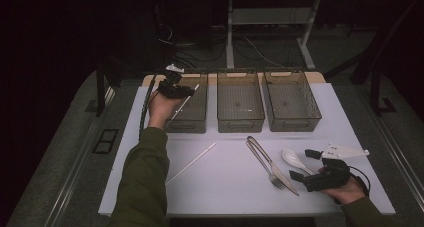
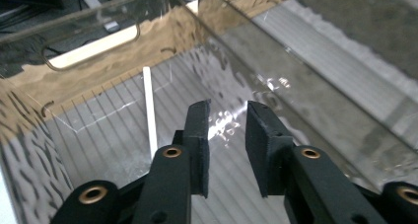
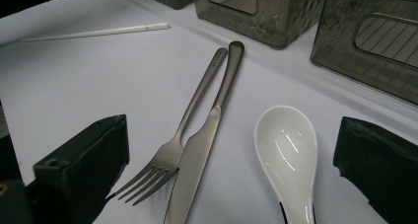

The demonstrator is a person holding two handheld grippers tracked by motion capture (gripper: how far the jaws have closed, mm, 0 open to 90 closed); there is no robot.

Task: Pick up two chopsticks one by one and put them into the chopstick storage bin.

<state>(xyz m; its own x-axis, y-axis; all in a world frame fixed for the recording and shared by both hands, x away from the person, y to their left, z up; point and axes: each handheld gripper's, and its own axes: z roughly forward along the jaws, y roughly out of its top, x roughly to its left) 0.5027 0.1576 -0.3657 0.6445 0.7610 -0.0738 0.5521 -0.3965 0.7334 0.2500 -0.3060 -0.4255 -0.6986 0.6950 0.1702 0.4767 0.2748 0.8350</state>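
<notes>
My left gripper (image 1: pixel 175 89) hangs over the left clear bin (image 1: pixel 192 123), jaws a little apart with nothing between them (image 2: pixel 226 108). A white chopstick (image 2: pixel 149 110) lies in that bin, just left of the jaws and apart from them; it also shows slanting beside the gripper (image 1: pixel 185 104). A second white chopstick (image 1: pixel 192 162) lies on the white table. My right gripper (image 1: pixel 304 165) rests at the front right, wide open (image 3: pixel 229 184). A white ceramic spoon (image 3: pixel 286 145) lies between its jaws, untouched. A metal fork (image 3: pixel 192 115) and knife (image 3: pixel 207 135) lie side by side just left of the spoon.
Three clear bins stand in a row at the back of the table: the left one, a middle one (image 1: pixel 240 123) and a right one (image 1: pixel 295 122). The white table (image 1: pixel 225 192) ends near my forearms. Dark floor, cables and table legs lie beyond.
</notes>
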